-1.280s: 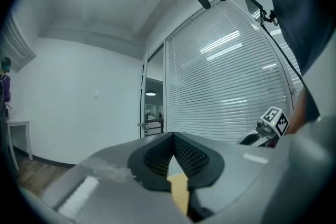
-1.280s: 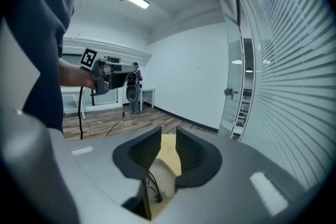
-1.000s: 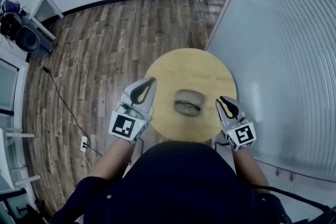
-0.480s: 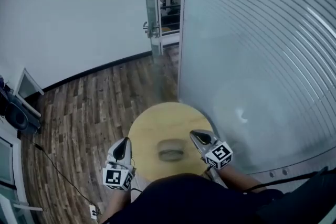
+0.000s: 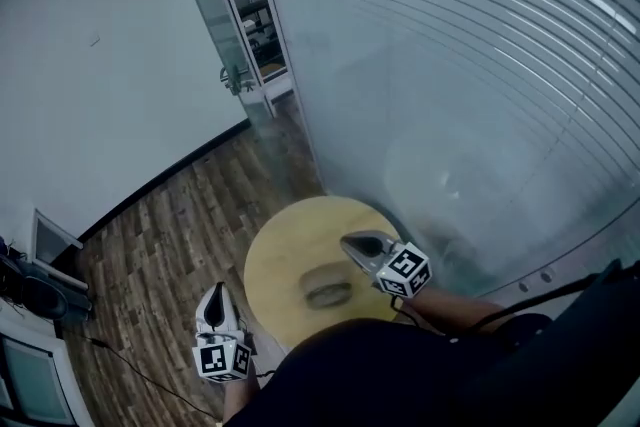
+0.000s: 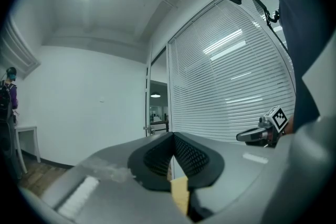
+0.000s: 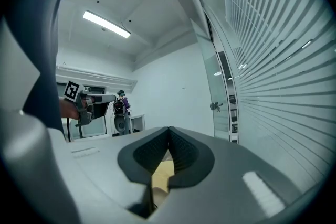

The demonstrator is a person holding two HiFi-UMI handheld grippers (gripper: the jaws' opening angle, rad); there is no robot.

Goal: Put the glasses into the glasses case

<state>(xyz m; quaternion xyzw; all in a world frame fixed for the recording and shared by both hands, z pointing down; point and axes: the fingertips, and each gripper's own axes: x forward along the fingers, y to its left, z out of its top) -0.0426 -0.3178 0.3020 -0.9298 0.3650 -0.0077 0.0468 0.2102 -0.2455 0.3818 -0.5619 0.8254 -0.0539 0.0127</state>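
The glasses case [image 5: 327, 281], an oval tan shell, lies on the round table [image 5: 285, 240], toward six o'clock from its centre. Dark glasses [image 5: 328, 296] lie in it, blurred.

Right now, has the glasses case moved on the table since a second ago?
No. The glasses case still lies near the middle of the round table, slightly toward its near edge, as before.

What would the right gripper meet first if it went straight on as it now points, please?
Nothing close: the right gripper points level above the table, so the way looks free up to the white wall, probably.
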